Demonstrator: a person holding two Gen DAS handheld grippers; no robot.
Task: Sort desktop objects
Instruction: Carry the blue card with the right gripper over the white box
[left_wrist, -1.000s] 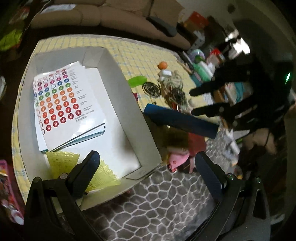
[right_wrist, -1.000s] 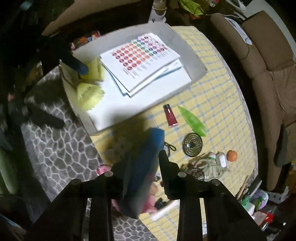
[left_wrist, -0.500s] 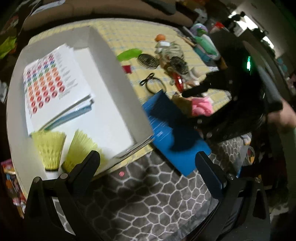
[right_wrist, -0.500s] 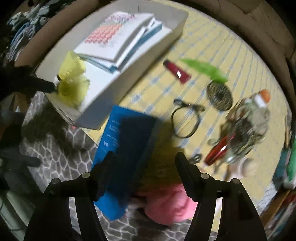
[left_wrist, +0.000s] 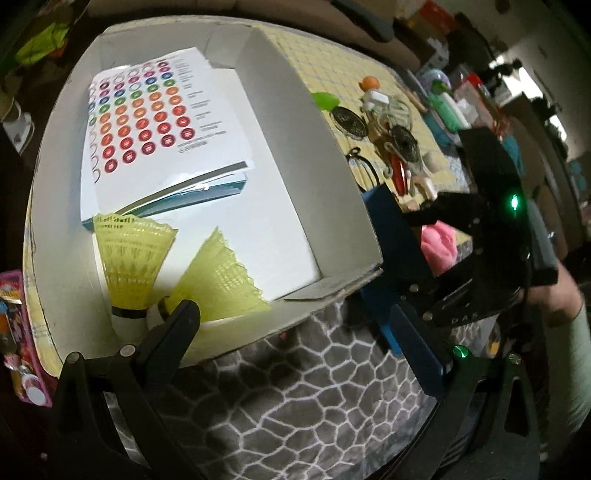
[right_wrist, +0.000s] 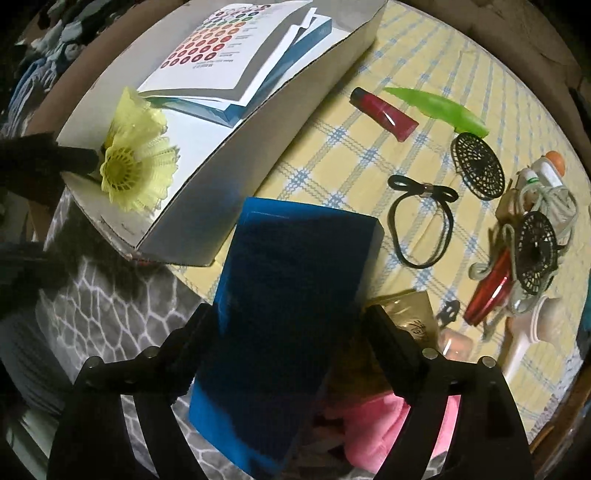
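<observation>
A blue box lies flat at the table's near edge, right beside the white cardboard box. My right gripper points down over it. Its jaws are opening, with the blue box between the fingers and the pads no longer pressing on it. In the left wrist view the blue box shows just past the white box's wall. My left gripper stands open and empty at the white box's near edge. Inside the box are two yellow shuttlecocks and a sticker sheet on booklets.
On the yellow checked cloth lie a black hair band, a red tube, a green leaf-shaped piece, black mesh discs and a tangle of cord. A pink item and a gold packet sit beside the blue box. Grey patterned fabric lies below the table edge.
The right gripper came down and rolled, the blue box went from tilted in a tight grip to lying flat, and the jaws spread wide. The left gripper sank closer to the white box.
</observation>
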